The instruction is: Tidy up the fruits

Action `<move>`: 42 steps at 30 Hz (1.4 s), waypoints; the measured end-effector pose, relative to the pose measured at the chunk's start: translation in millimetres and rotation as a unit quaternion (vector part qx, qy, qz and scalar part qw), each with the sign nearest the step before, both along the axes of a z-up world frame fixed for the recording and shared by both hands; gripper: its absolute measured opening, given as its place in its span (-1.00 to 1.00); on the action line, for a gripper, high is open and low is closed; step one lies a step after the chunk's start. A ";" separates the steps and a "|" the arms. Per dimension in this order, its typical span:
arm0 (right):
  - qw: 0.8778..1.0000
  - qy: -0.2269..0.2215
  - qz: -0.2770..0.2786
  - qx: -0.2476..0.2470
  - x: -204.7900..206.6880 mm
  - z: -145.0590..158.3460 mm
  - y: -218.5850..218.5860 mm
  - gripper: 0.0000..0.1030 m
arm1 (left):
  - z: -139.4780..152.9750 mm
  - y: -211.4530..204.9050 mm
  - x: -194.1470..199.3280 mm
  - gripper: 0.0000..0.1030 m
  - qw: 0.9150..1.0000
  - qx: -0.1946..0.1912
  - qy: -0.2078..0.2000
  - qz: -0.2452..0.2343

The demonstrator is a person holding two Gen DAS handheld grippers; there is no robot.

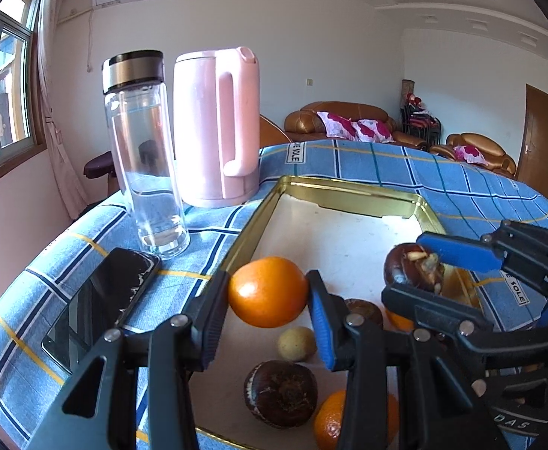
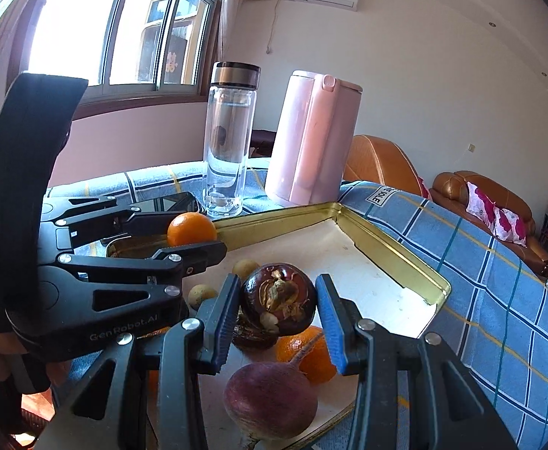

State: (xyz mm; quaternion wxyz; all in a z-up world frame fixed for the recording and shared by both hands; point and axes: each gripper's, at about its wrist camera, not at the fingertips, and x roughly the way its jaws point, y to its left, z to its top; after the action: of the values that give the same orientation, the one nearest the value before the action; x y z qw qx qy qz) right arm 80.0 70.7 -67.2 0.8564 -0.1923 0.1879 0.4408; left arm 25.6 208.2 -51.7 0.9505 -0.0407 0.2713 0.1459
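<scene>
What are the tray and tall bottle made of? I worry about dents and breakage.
The tray looks like thin metal with a shiny gold finish; its rim reflects light. The bottle appears to be clear glass, possibly plastic, see-through with a brushed-metal band under a dark cap.

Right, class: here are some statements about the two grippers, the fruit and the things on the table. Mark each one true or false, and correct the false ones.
1. The left gripper holds an orange. True.
2. The right gripper is empty. False: it is closed on a dark brown water chestnut.
3. The gold tray already has fruit lying in it. True: another chestnut and a small tan fruit lie there, among others.
4. The glass bottle lies on its side. False: it stands upright beside the pink kettle.
5. A phone lies inside the tray. False: it lies on the blue checked cloth, outside the tray.
</scene>
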 end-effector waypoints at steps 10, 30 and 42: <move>0.999 0.021 0.007 -0.030 4.7 -11.8 6.9 -0.16 | -11.4 1.5 6.4 -0.17 1.000 -0.001 0.025 -0.005; 0.999 -0.008 -0.049 0.005 -14.7 8.2 -41.6 0.31 | 26.3 -25.9 -26.6 0.75 0.998 0.032 -0.045 -0.010; 0.986 -0.052 -0.142 0.074 -25.2 41.7 -105.0 0.61 | 54.0 -61.7 -44.5 1.00 0.994 0.050 -0.093 -0.032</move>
State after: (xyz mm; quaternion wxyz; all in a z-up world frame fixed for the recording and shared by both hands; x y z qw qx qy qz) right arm 54.8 -34.3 -25.5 0.9309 -0.1229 0.1354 0.3163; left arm -18.9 146.5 2.3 0.9766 0.0023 0.1756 0.1242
